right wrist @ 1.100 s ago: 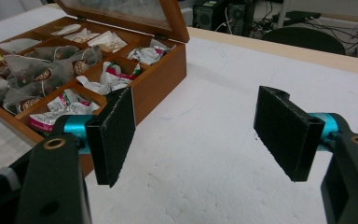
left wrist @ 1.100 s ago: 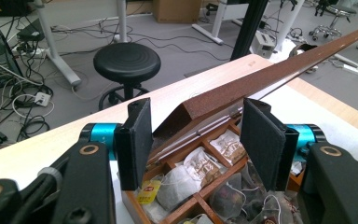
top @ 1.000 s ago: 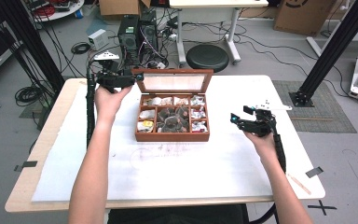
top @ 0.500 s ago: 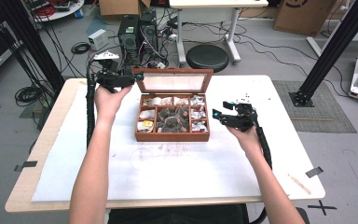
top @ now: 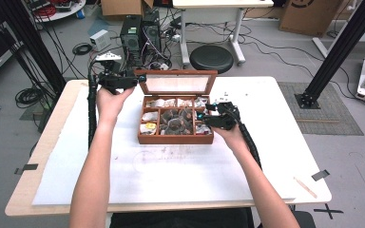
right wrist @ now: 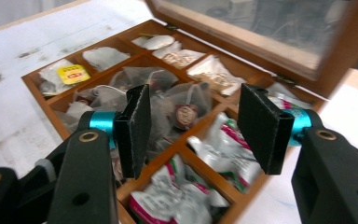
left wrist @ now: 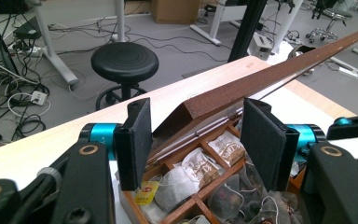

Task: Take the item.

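A wooden tea box [top: 176, 139] stands on the table's middle with its glass lid [top: 176, 72] raised. My left gripper [top: 135, 78] is at the lid's upper left corner. In the left gripper view that gripper [left wrist: 196, 135] is shut on the lid [left wrist: 270, 70], whose corner spans from pad to pad. My right gripper [top: 204, 116] hovers over the box's right compartments. Its jaws have just been closing, and in the right gripper view the gripper [right wrist: 193, 126] stands open over netted tea bags [right wrist: 184, 114] and white-and-pink packets [right wrist: 223, 149], pinching none.
A white sheet [top: 171, 180] covers the tabletop. A wooden stick [top: 305, 186] and a tape strip [top: 320, 175] lie at the front right. Behind the table are a black stool [top: 209, 58], a computer tower [top: 133, 28], loose cables and a black frame post [top: 337, 52].
My right hand has moved left from the table's right part to the box's right side, and its jaws stand narrower. The left hand and the lid have stayed put.
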`<state>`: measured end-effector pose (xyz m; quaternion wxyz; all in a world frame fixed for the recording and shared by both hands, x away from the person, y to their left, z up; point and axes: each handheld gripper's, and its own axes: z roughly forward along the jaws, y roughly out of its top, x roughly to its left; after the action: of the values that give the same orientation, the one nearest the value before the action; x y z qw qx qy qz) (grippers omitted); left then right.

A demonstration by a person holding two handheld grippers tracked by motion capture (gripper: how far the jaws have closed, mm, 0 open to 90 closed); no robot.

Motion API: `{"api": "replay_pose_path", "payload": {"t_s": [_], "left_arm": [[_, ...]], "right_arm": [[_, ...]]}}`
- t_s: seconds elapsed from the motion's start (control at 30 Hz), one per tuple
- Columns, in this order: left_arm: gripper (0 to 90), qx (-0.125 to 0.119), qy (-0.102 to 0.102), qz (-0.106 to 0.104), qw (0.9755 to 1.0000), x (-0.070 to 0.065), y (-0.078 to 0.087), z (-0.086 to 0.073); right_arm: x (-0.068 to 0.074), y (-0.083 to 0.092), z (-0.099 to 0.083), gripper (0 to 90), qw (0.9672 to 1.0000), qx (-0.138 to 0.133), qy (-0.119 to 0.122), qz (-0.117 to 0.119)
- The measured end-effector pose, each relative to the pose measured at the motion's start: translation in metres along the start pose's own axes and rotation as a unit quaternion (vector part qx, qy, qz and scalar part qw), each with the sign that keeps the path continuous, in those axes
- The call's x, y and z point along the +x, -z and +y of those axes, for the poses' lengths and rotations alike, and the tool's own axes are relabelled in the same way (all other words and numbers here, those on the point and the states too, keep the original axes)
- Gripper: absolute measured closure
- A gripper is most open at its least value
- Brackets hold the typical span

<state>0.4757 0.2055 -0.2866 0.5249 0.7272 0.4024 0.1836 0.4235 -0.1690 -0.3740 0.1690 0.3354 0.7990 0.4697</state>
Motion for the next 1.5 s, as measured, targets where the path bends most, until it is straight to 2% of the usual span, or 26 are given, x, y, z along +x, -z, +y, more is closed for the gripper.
{"api": "replay_pose_path", "payload": {"t_s": [0.07, 0.2, 0.43, 0.73, 0.8, 0.9, 0.93, 1.07, 1.13, 1.3, 1.33, 1.47, 1.5], "left_arm": [[43.8, 0.000, 0.000, 0.000, 1.0000, 0.000, 0.000, 0.000], [43.8, 0.001, 0.000, 0.000, 1.0000, 0.000, 0.000, 0.001], [43.8, 0.002, 0.001, 0.001, 1.0000, -0.001, 0.000, 0.001], [43.8, 0.003, -0.001, 0.000, 1.0000, 0.000, 0.000, 0.001], [43.8, 0.003, 0.000, -0.001, 1.0000, 0.000, 0.000, 0.001], [43.8, 0.004, -0.001, -0.001, 1.0000, 0.000, 0.000, 0.001], [43.8, 0.004, -0.001, -0.001, 1.0000, 0.000, 0.000, 0.001], [43.8, 0.004, -0.001, -0.001, 1.0000, 0.000, 0.000, 0.001], [43.8, 0.004, -0.001, -0.002, 1.0000, 0.000, 0.000, 0.001], [43.8, 0.004, -0.001, -0.001, 1.0000, 0.000, 0.000, 0.001], [43.8, 0.004, -0.001, -0.001, 1.0000, 0.000, 0.000, 0.001], [43.8, 0.004, -0.001, -0.001, 1.0000, 0.000, 0.000, 0.001], [43.8, 0.004, -0.002, -0.002, 1.0000, 0.000, 0.000, 0.001]], "right_arm": [[0.003, -0.005, 0.002, 47.1, 1.0000, 0.004, 0.001, 0.006], [0.009, -0.016, 0.006, 53.7, 0.9993, 0.020, 0.004, 0.032], [0.018, -0.038, 0.013, 56.1, 0.9967, 0.054, -0.016, 0.058], [0.021, -0.059, 0.018, 57.4, 0.9938, 0.085, -0.032, 0.064], [0.022, -0.066, 0.020, 57.4, 0.9923, 0.098, -0.039, 0.066], [0.021, -0.069, 0.020, 57.4, 0.9922, 0.099, -0.041, 0.064], [0.019, -0.072, 0.018, 57.4, 0.9915, 0.102, -0.050, 0.064], [0.017, -0.076, 0.016, 56.3, 0.9903, 0.111, -0.057, 0.061], [0.016, -0.078, 0.015, 56.4, 0.9888, 0.113, -0.063, 0.074], [0.019, -0.081, 0.015, 62.5, 0.9881, 0.117, -0.052, 0.084], [0.021, -0.081, 0.015, 67.3, 0.9883, 0.116, -0.046, 0.088], [0.024, -0.081, 0.016, 73.7, 0.9890, 0.116, -0.033, 0.087], [0.026, -0.081, 0.017, 80.2, 0.9891, 0.113, -0.028, 0.090]]}}
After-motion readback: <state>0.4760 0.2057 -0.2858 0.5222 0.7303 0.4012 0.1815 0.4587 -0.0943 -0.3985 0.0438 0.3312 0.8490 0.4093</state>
